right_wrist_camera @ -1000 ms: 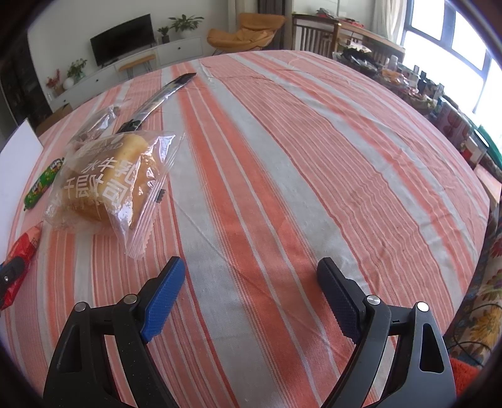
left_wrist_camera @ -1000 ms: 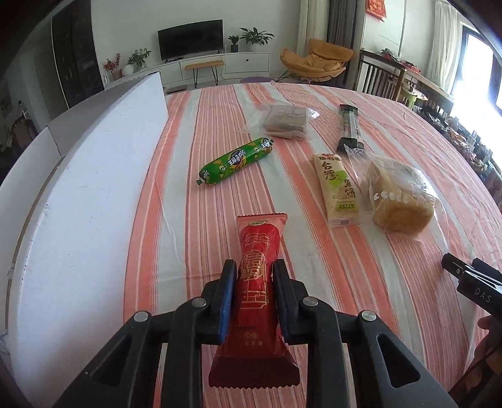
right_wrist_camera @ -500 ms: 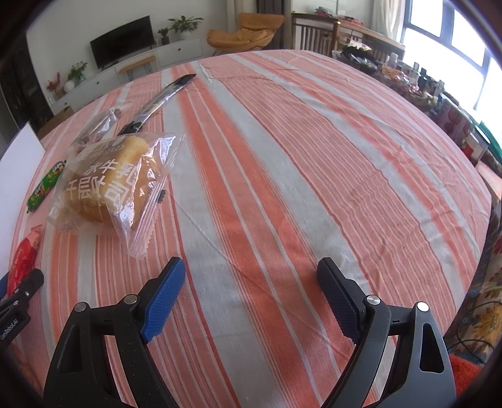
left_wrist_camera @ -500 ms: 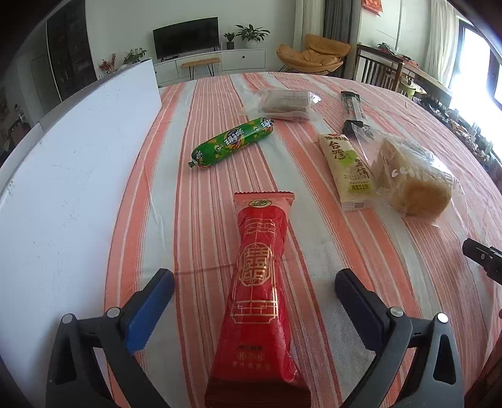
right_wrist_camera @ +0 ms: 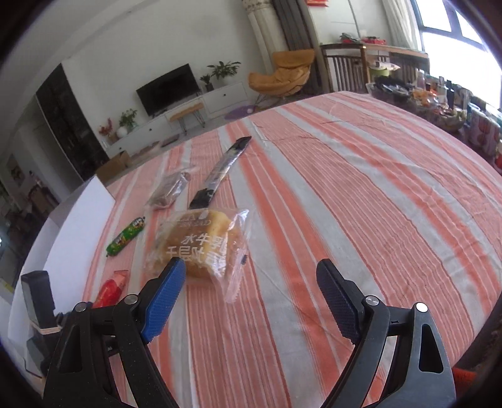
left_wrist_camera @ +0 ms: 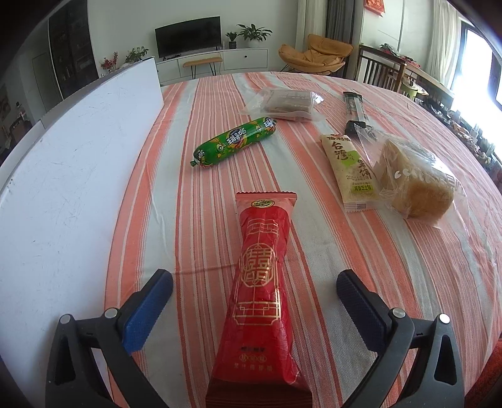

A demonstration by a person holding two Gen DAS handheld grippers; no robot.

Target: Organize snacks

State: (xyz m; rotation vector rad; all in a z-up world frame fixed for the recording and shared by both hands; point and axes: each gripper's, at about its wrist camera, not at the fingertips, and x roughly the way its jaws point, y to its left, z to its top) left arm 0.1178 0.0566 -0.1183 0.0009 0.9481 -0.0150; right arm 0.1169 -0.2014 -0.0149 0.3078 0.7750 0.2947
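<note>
Six wrapped snacks on striped cloth. Glossy red packet at 6 o'clock, lying untouched between wide-spread left gripper. Right gripper spread wide, empty, near crinkly clear-bagged bun.

White walls, a television on a low white cabinet, an orange chair, bright windows.

Red gold-printed snack pack lies flat lengthwise, nearest me. Beyond it, left: green sausage stick, angled. Right: pale rice-cracker pack touching the clear-bagged bread. Far: brown cake in clear wrap, black slim stick pack.
</note>
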